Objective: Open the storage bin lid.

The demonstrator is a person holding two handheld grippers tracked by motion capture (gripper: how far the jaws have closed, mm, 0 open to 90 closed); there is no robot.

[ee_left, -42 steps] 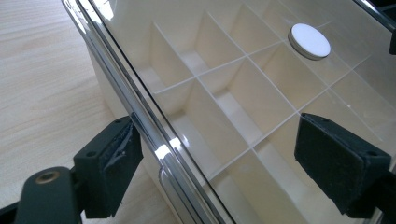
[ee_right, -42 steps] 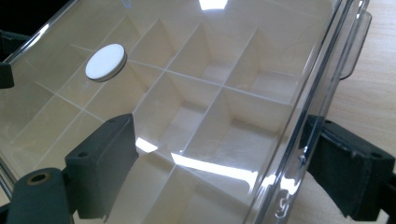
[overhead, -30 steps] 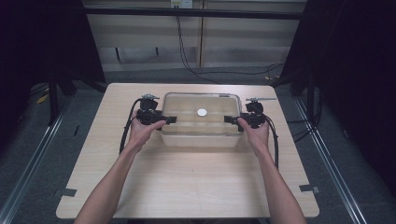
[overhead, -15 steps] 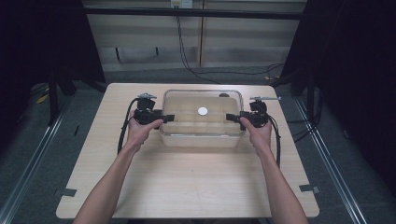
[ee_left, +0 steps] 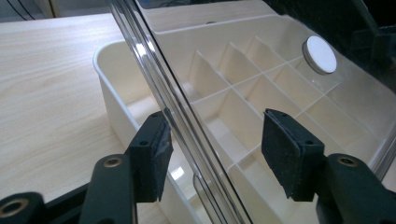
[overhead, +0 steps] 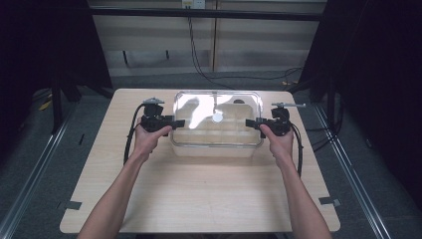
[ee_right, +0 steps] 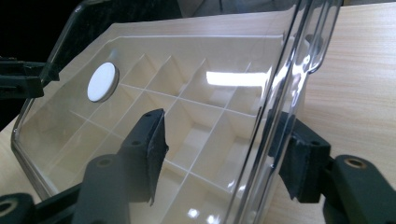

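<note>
At the far half of the counter point(overhead: 209, 199), toward 12 o'clock from its centre, stands a cream compartment box point(overhead: 217, 149) with a clear lid point(overhead: 199, 112) over it. A white disc point(overhead: 217, 117) sits at the middle of the lid.

**Gripper positions.** The left gripper point(overhead: 175, 122) is at the lid's 9 o'clock end and the right gripper point(overhead: 250, 122) at its 3 o'clock end. Each points inward at the rim.

**Finger state.** Both pairs of fingers have just been closing, with the lid's edge between them.
- Left gripper view: one finger point(ee_left: 156, 154) lies against the rim, while the other point(ee_left: 285, 149) stands apart from it.
- Right gripper view: the rim runs in front of one finger point(ee_right: 294, 158), and the other point(ee_right: 152, 144) stands apart from it.

Neither pair clamps the lid yet, so both count as open around the rim.

**Progress.** The approach and alignment at both ends appear complete. Closing is under way and a firm grip is still to come. Whether the lid has left the box cannot be told. By this judgement, lifting the lid off and setting it down remain.
</note>
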